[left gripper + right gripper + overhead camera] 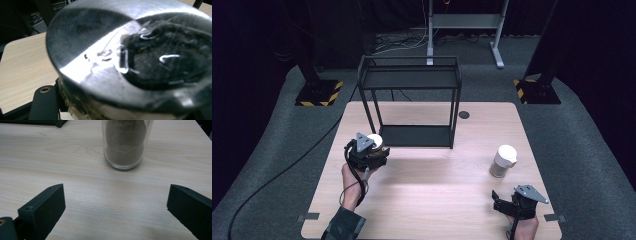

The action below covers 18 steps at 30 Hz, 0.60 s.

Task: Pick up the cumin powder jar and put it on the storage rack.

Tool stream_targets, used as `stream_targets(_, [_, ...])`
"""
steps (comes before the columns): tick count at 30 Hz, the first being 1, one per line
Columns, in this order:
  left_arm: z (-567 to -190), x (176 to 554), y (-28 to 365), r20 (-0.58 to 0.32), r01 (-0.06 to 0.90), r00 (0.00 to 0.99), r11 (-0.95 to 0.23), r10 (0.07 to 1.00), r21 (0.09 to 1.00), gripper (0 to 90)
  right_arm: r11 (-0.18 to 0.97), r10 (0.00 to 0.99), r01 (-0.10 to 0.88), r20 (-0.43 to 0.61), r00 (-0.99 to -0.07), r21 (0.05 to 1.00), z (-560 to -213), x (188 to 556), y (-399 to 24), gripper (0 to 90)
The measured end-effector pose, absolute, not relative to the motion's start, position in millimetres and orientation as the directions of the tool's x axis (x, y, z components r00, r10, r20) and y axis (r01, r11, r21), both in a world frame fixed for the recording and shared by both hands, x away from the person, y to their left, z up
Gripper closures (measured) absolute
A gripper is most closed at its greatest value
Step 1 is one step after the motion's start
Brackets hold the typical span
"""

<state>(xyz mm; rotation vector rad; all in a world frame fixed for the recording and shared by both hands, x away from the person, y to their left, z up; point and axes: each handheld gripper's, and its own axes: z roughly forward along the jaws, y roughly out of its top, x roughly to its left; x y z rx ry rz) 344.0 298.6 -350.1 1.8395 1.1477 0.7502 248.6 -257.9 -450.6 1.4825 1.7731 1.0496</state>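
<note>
Right gripper view puts our own two black jaws at the bottom corners, spread wide with bare wood between them. Just ahead and apart from them stands a clear glass jar (pixel 124 143), upright on the table (pixel 75 170), filled with a tan, sandy powder; its thick glass base rests flat on the wood.

From the high view, our right gripper (pixel 502 198) sits low at the near right of the table (pixel 437 200), jaws parted and pointing left of that jar (pixel 503 161), which shows a white lid and stands a little beyond and apart from it. Our left hand (pixel 352 180) comes in at the near left, carrying the left gripper (pixel 371 150) with its grey three-cornered plate on top. A second, white-topped jar (pixel 376 141) sits right at the front of that gripper, by the near left foot of the black wire shelf (pixel 412 100).

Left gripper view is pressed close against this jar (pixel 130 57): a blurred, shiny lid with dark grainy contents behind a clear patch, and one black jaw against its lower left side. The other jaw is hidden, so we cannot tell how tightly the jaws close on it.

Beyond the shelf lie grey carpet (pixel 592 150) and a metal stand (pixel 464 22).
</note>
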Motion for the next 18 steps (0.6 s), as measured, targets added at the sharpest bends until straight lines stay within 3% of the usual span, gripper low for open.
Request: stream_targets(18, [-332,355,292,0.085,0.397,0.435,-0.276,0.897,0.875,30.8,0.058,0.979,0.507,0.051,-0.198,0.86,-451,248,-259,0.4])
